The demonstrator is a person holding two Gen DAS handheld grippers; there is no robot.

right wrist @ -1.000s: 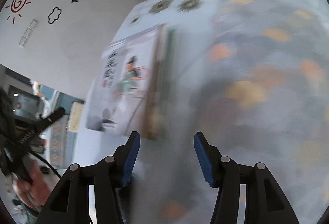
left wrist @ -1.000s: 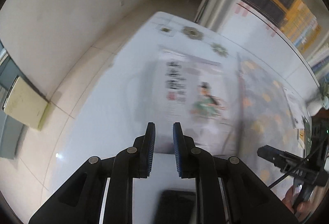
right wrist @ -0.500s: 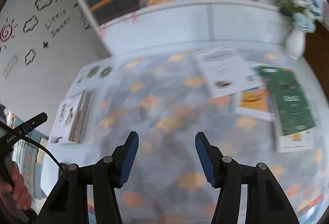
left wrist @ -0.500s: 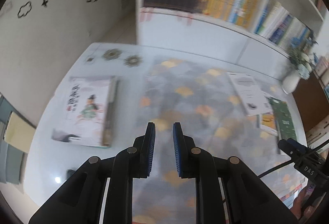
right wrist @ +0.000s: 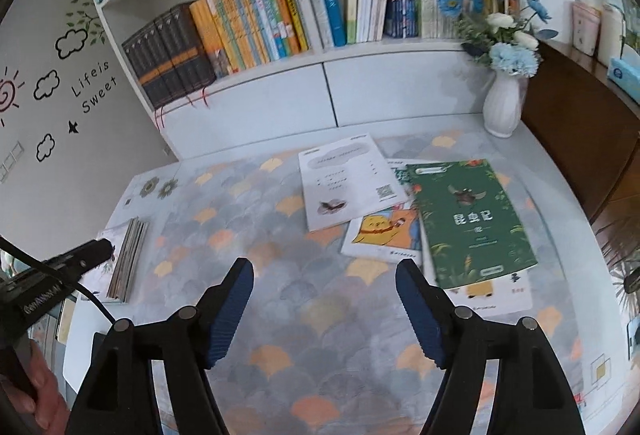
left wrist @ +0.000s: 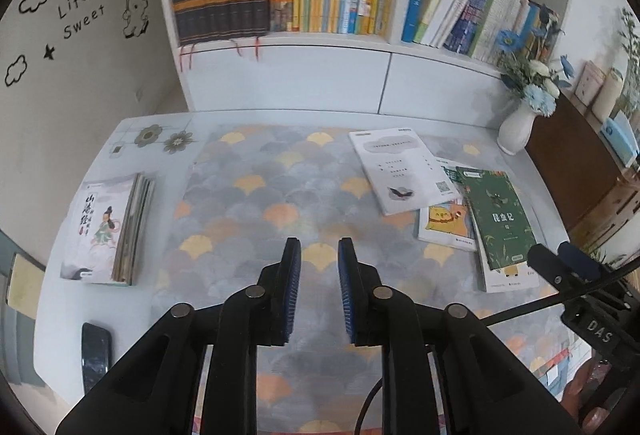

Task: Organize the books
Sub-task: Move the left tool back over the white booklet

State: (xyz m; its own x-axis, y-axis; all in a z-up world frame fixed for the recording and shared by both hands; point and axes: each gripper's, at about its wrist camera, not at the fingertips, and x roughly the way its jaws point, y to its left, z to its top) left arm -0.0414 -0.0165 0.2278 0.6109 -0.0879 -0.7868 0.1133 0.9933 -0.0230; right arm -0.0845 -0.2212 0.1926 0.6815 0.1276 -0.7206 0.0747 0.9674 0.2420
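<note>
Both grippers have swung away from the stack of books (left wrist: 106, 231), which sat straight ahead of the jaws a second ago and now lies well off to their left. The right gripper (right wrist: 324, 309) has just been opening, nothing between its jaws; the left gripper (left wrist: 319, 289) has parted slightly, also empty. The green book (right wrist: 472, 219) now lies ahead and right of the right jaws.

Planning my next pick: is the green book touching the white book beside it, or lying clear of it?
Apart. In the right wrist view, a strip of another book's cover shows between the green book and the white book; both overlap the yellow-cover book beneath.
</note>
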